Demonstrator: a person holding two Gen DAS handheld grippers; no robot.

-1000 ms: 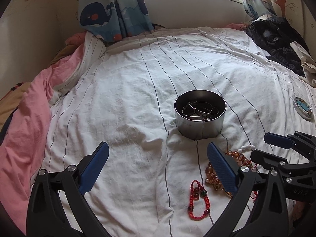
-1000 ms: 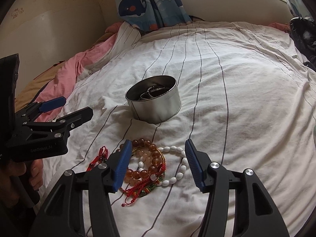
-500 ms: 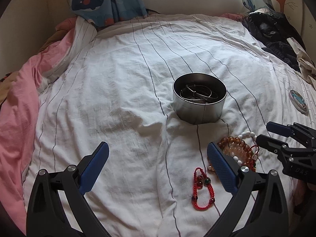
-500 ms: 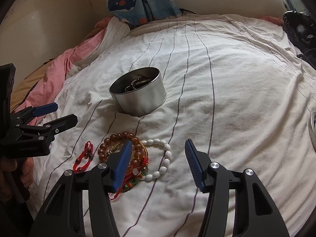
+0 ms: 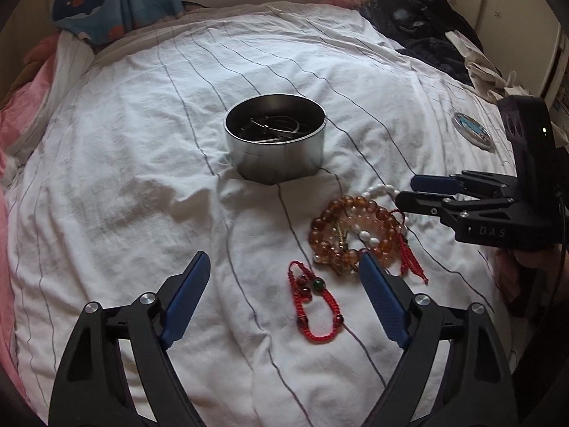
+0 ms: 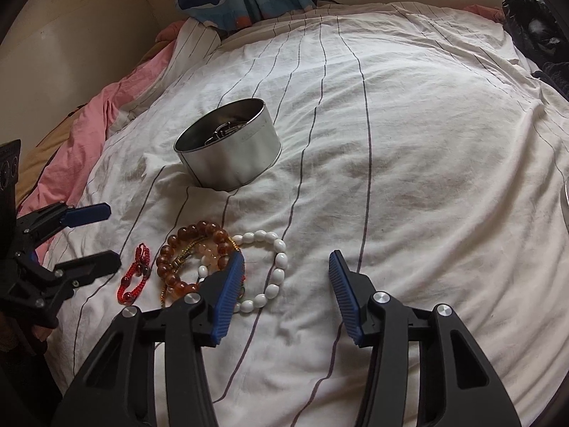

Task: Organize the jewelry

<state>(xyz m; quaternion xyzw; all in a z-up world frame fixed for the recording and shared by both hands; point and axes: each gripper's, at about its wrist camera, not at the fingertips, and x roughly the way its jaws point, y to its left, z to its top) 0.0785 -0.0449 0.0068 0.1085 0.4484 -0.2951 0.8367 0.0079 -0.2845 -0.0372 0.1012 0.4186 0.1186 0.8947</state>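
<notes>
Your white sheet (image 5: 124, 178) holds a round tin (image 5: 275, 162) with thin bangles inside, a pile of bead bracelets (image 5: 352, 231) just in front of it, and a red bracelet (image 5: 316, 306) between your left gripper's (image 5: 284, 274) wide, just-narrowing jaws, while your right gripper (image 6: 286, 272) hangs open and empty over white beads (image 6: 274, 274).

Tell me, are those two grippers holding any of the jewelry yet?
No. The left gripper and right gripper are both open over the bracelets, its jaws having just been closing; nothing is held.
</notes>
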